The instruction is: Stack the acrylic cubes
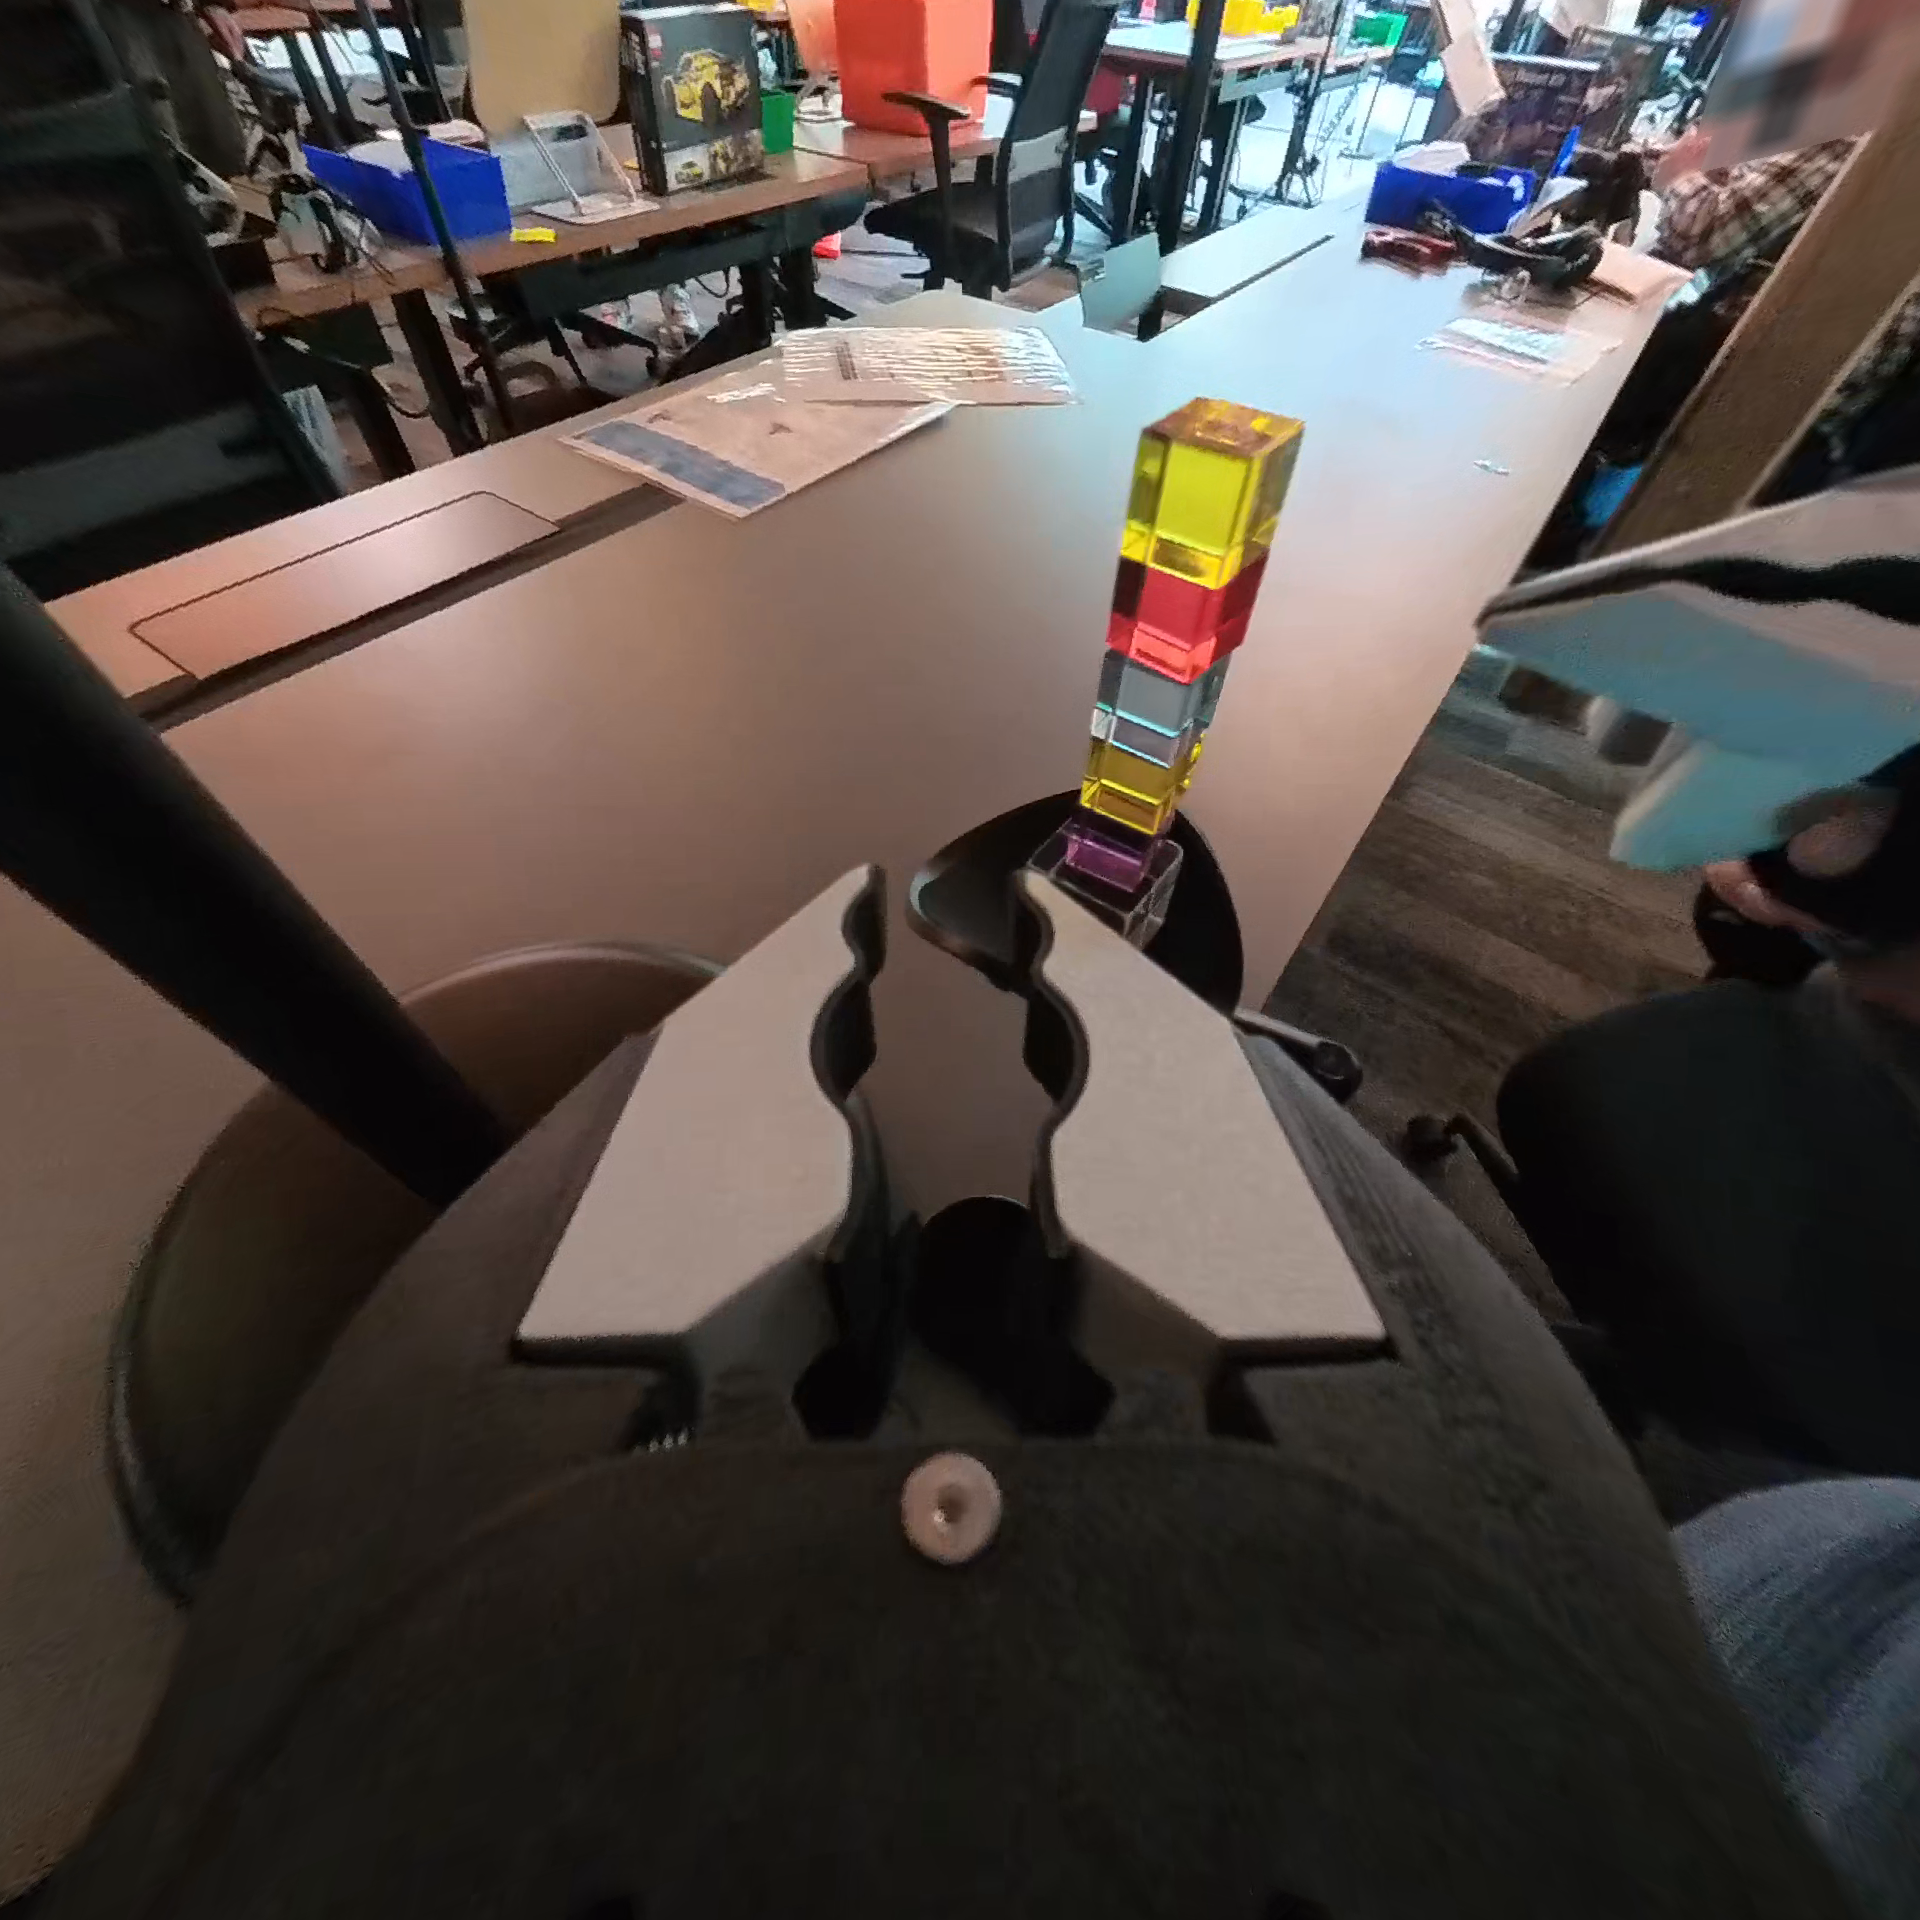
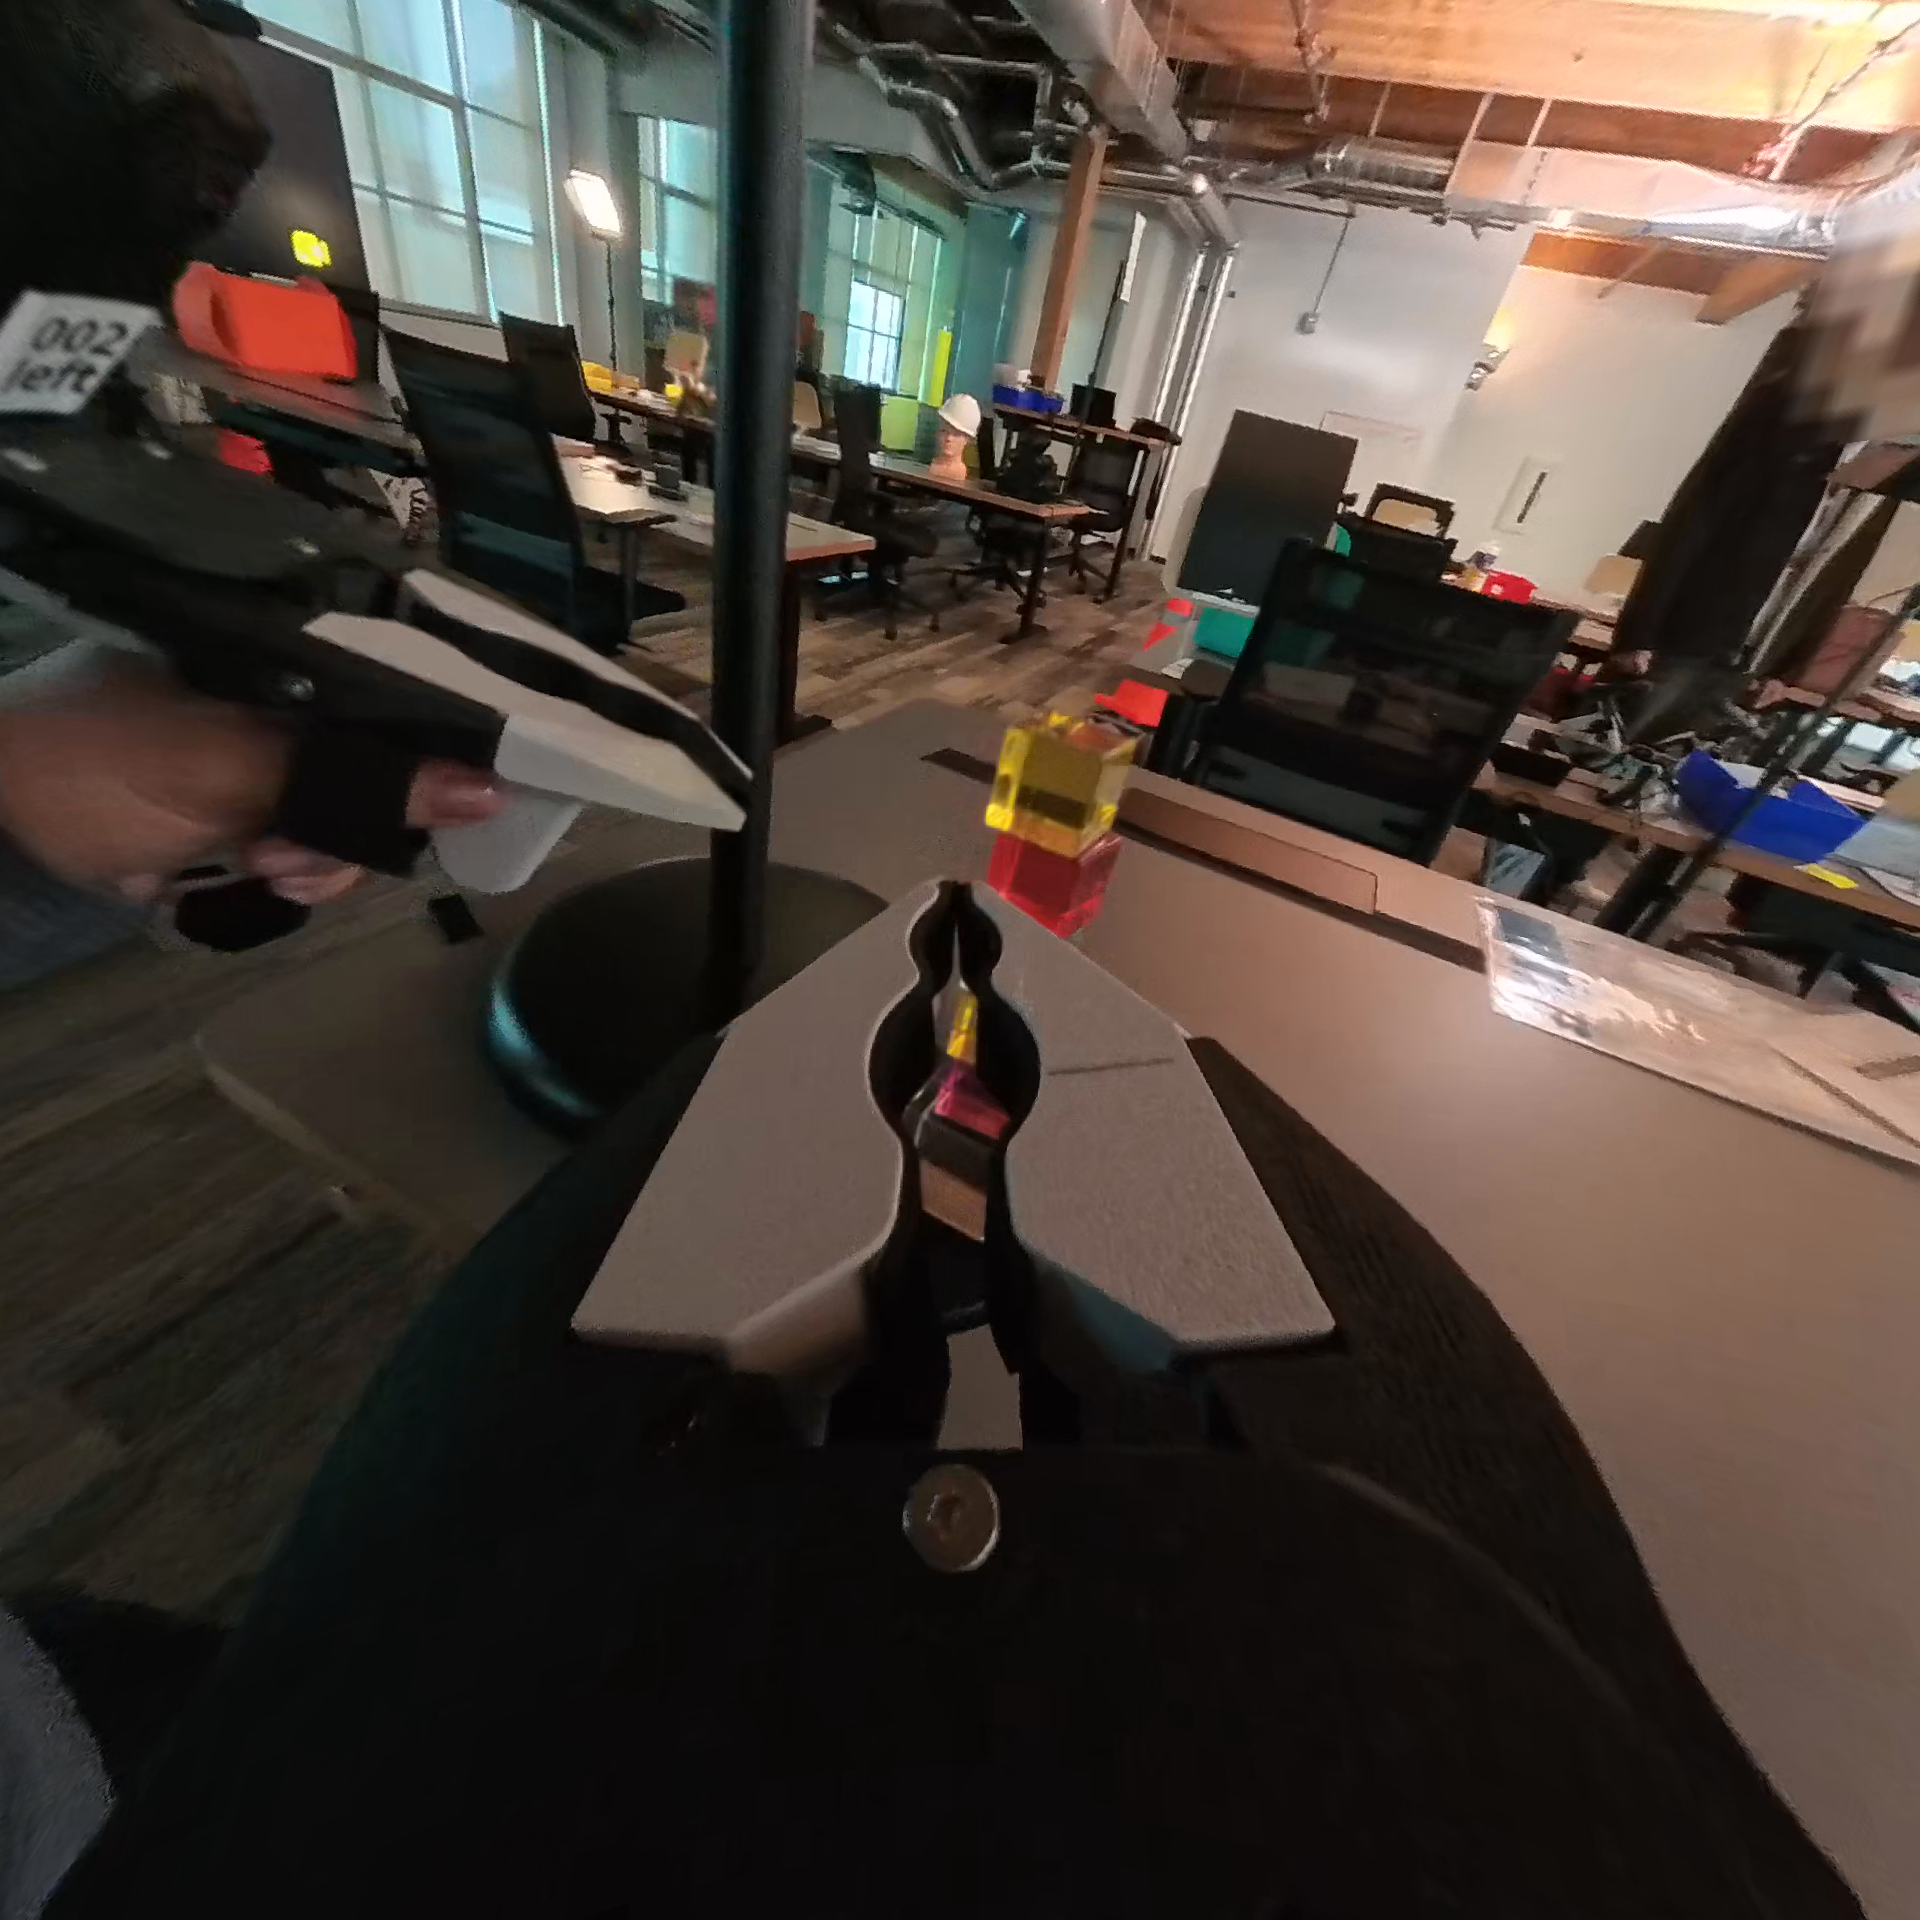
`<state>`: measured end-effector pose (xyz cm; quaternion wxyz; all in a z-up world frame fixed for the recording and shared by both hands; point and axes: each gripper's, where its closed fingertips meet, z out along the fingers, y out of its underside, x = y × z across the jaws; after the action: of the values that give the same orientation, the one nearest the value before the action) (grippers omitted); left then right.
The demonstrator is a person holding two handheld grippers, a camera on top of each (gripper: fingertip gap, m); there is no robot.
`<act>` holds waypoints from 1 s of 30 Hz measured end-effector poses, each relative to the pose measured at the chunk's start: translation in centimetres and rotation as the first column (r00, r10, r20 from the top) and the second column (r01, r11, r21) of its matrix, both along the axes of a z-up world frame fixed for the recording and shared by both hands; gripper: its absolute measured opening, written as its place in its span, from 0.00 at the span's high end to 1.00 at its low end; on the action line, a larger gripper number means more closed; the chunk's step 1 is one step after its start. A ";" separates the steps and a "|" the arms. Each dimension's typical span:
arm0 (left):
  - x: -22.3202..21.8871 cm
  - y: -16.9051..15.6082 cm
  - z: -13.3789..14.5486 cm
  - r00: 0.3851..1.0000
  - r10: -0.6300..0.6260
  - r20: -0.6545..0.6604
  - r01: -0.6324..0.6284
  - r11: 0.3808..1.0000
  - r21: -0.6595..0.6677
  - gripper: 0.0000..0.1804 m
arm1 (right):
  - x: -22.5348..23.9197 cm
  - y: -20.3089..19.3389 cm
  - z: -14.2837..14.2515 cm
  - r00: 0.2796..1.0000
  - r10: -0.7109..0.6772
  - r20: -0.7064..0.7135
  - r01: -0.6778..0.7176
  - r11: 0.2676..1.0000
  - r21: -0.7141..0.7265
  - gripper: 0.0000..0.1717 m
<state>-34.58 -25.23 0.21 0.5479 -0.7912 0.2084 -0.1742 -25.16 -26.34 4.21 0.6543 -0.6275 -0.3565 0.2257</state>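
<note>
While left gripper [image 1: 951, 883] hovers part-open and bare, right gripper [image 2: 951, 894] closed, bare, near cube tower [image 1: 1184, 665].

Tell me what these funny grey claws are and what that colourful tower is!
Those claws are grabbing tools. A person holds one in each hand, and each tool carries a camera looking along its two fingers, so there is one picture per tool. In the left tool's picture, the left gripper has its fingers a little apart with nothing between them. In the other picture, the right gripper has its fingertips shut together, also holding nothing. The tower is see-through coloured cubes stacked on a small black dish on the grey table: yellow on top, then red, clear, yellow, purple. Neither tool touches it. Papers lie farther back.
</note>
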 end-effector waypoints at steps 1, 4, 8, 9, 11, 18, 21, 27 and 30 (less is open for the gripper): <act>0.0 0.0 -0.1 1.000 -0.013 -0.002 0.013 1.000 -0.008 0.88 | -0.2 -0.2 -0.5 1.000 -0.015 0.013 0.015 1.000 -0.004 1.00; 0.0 -0.1 -0.5 0.999 -0.051 -0.009 0.051 0.998 -0.026 0.88 | -0.6 -0.4 -2.6 0.993 -0.076 0.085 0.078 0.997 -0.019 1.00; 0.3 -0.4 -0.9 0.993 -0.120 -0.013 0.119 0.992 -0.050 0.88 | -1.1 -0.9 -5.1 0.969 -0.142 0.200 0.149 0.989 -0.021 1.00; 0.3 -0.5 -0.9 0.991 -0.135 -0.016 0.134 0.989 -0.055 0.88 | -1.3 -1.0 -5.6 0.960 -0.155 0.231 0.163 0.987 -0.013 1.00; 0.0 -0.7 -0.8 0.987 -0.159 -0.015 0.157 0.986 -0.062 0.88 | -1.6 -1.3 -6.3 0.941 -0.179 0.287 0.184 0.983 0.010 1.00; -0.8 -0.8 0.0 0.972 -0.235 -0.012 0.234 0.971 -0.057 0.89 | -2.9 -1.7 -7.1 0.895 -0.240 0.377 0.241 0.969 0.044 1.00; -0.8 -1.0 -0.1 0.961 -0.276 -0.010 0.274 0.960 -0.058 0.89 | -2.5 -1.4 -7.9 0.867 -0.295 0.401 0.304 0.952 0.044 1.00; -0.6 -1.8 -1.2 0.939 -0.343 0.008 0.343 0.935 -0.087 0.89 | -1.5 -0.6 -11.8 0.825 -0.340 0.452 0.406 0.912 -0.053 1.00; -0.6 -1.8 -1.5 0.932 -0.362 0.011 0.362 0.927 -0.094 0.89 | -1.6 0.0 -12.7 0.826 -0.345 0.447 0.422 0.903 -0.082 1.00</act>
<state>-35.15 -27.06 -1.30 0.4675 -0.7648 0.3441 -0.2793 -26.75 -26.37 -8.49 0.5352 -0.7756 -0.3340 -0.0210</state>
